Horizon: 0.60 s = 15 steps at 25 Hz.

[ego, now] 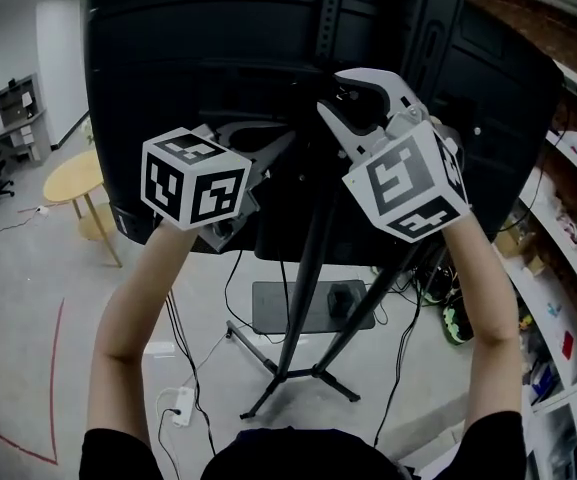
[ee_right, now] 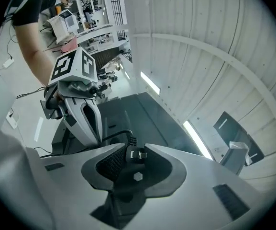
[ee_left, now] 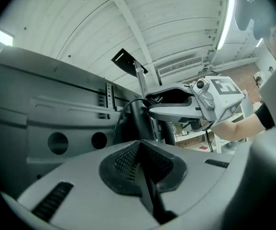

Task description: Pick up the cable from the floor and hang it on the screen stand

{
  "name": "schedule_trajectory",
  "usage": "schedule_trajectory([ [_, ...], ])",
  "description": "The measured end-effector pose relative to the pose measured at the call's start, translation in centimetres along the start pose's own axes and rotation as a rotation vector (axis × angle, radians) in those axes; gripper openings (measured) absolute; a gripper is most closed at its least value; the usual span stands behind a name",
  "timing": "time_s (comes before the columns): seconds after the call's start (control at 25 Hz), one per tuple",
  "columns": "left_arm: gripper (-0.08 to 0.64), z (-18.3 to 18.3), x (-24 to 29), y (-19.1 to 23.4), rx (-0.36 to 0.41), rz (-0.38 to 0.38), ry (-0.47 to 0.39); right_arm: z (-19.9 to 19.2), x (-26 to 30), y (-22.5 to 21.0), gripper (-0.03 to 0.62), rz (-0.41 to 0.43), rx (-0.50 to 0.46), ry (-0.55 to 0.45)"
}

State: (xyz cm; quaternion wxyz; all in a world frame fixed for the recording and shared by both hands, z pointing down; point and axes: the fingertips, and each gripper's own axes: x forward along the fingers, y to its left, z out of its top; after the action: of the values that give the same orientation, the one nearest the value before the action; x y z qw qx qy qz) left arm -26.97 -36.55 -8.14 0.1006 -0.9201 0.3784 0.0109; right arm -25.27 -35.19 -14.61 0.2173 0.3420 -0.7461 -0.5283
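Both grippers are raised behind the big black screen (ego: 168, 58) on its stand (ego: 313, 258). In the right gripper view my right gripper (ee_right: 133, 150) is shut on the black plug (ee_right: 135, 153) at the cable's end. The thin black cable (ee_right: 114, 135) runs left from the plug toward the left gripper (ee_right: 80, 114). In the left gripper view my left gripper (ee_left: 138, 145) has its pads together, with a dark strip pinched between them. The cable (ee_left: 123, 110) arcs up from there beside the stand's upright (ee_left: 138, 119) toward the right gripper (ee_left: 176, 104). The head view shows the left gripper (ego: 263, 140) and the right gripper (ego: 330, 93) close together.
The stand's tripod legs (ego: 288, 378) spread on the floor below, beside a dark floor plate (ego: 288, 308). Other cables and a white power strip (ego: 181, 405) lie on the floor. A round yellow table (ego: 73, 180) stands at left; cluttered shelves (ego: 568, 228) line the right.
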Motion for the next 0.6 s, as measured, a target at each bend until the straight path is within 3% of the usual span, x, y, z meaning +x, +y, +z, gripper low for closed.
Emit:
schedule_trajectory([
  [0.28,0.000,3.2,1.3,0.3,0.069,0.014,-0.012,-0.2,0.0,-5.9,0.138,-0.089,0.009,0.031],
  [0.6,0.000,5.2,3.3,0.1,0.087,-0.002,-0.034,-2.6,-0.5,-10.8,0.138,-0.182,0.037,0.122],
])
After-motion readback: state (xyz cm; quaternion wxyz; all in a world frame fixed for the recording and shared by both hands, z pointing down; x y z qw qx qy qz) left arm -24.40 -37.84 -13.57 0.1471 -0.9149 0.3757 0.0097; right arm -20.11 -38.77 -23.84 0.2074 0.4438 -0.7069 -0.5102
